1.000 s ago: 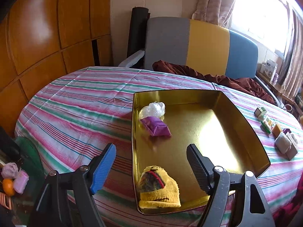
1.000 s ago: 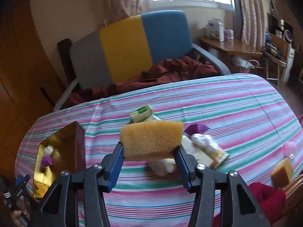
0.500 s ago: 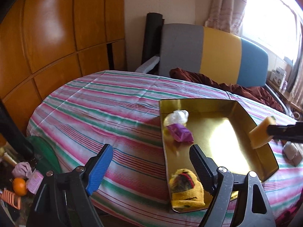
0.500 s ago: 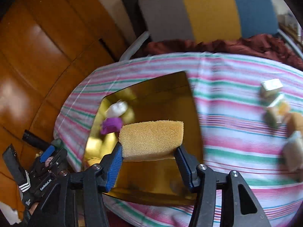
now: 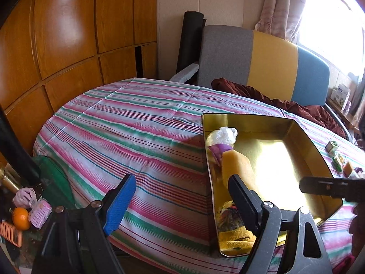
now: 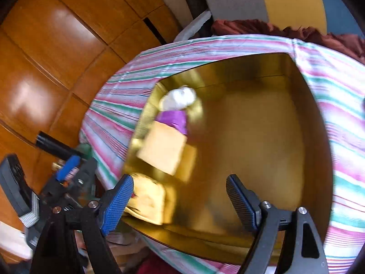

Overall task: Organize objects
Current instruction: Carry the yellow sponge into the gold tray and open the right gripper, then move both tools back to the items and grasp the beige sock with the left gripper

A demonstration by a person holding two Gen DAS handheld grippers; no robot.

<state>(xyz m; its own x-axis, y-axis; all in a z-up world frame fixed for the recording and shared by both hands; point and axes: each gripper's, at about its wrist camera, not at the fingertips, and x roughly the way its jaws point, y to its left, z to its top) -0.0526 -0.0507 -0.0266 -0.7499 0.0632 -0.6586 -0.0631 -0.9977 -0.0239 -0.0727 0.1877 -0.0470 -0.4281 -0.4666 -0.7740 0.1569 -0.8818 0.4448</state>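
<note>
Released a moment ago, the yellow rectangular foam sponge (image 6: pixel 163 147) now sits inside the shiny gold metal tray (image 6: pixel 294 73), tilted against the small purple packet (image 6: pixel 174 118) below the crumpled white plastic bag (image 6: pixel 180 98); a second earlier it was clamped in the right gripper (image 6: pixel 180 202) over the loose items. Those fingers have just been opening and stand spread with nothing between them. The left gripper (image 5: pixel 180 199) hangs over the striped bench (image 5: pixel 127 132) beside the tray, fingers spread and empty. One more object is sorted; small boxes (image 5: pixel 332 147) right of the tray likely remain.
</note>
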